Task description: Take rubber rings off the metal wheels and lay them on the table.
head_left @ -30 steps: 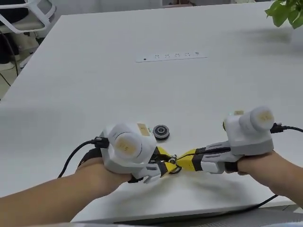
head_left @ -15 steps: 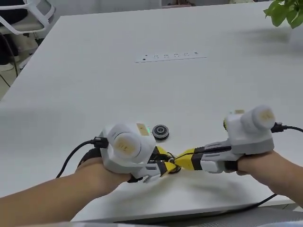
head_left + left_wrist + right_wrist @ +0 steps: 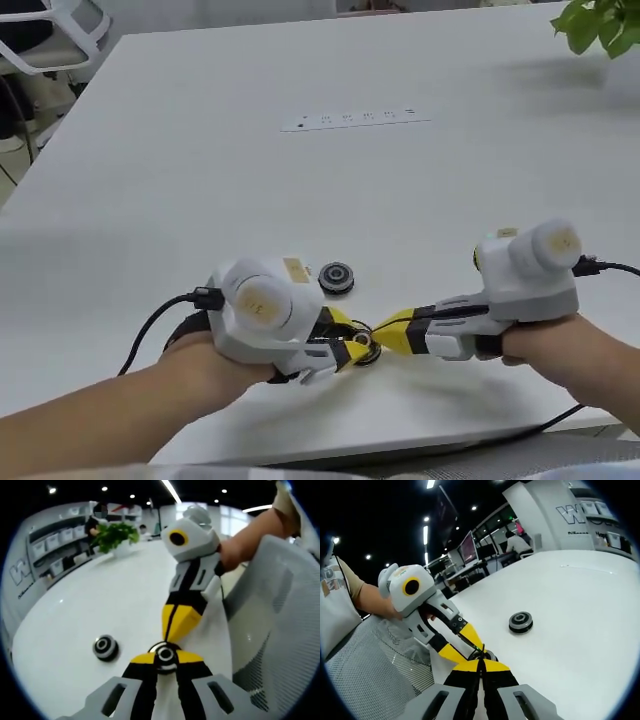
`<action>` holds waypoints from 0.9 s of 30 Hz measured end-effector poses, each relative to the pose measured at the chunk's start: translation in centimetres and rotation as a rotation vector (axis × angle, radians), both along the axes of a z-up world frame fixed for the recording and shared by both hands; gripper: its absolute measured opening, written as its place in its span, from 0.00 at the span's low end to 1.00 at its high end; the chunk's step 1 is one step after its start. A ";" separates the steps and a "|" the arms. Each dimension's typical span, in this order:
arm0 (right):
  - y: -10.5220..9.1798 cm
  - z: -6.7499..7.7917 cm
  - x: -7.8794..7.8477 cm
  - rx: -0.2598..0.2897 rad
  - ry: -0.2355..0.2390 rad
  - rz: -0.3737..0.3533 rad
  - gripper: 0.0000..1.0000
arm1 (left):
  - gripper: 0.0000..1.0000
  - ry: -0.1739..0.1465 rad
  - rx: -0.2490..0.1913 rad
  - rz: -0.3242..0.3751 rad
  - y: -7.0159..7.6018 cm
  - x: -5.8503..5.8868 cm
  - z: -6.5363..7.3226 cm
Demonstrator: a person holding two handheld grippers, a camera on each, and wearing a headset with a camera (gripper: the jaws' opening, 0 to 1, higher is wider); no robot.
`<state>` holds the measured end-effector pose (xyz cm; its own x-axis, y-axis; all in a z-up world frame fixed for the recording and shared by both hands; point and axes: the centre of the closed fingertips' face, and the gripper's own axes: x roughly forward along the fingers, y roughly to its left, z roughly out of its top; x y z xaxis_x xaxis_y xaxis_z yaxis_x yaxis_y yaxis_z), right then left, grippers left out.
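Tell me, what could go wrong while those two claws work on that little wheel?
The left claw grips the wheel close to the table's front edge; if it slips, the wheel may roll off. The right claw is shut with just its tips at the wheel, so its thin grip may pop loose. The spare wheel nearby could get knocked.
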<state>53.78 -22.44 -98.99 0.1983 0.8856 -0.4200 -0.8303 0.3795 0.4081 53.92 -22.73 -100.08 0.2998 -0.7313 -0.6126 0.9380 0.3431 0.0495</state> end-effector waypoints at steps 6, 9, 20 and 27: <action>0.0 0.3 0.0 0.009 -0.003 -0.003 0.00 | 0.20 -0.007 -0.007 -0.018 -0.1 -0.4 0.8; -0.1 0.6 0.1 0.018 -0.004 -0.009 0.00 | 0.22 -0.011 -0.006 -0.031 0.0 -0.5 1.2; 0.0 1.6 0.5 0.042 -0.012 -0.003 0.00 | 0.32 -0.019 -0.059 -0.028 1.0 -1.0 3.8; 0.6 2.6 0.8 0.050 -0.023 0.010 0.00 | 0.37 -0.032 -0.093 -0.009 2.5 -1.1 5.4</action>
<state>54.60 -21.85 -96.44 0.1982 0.9076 -0.3702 -0.8435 0.3503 0.4072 52.81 -20.28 -94.65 0.3116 -0.7869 -0.5326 0.9394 0.3396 0.0478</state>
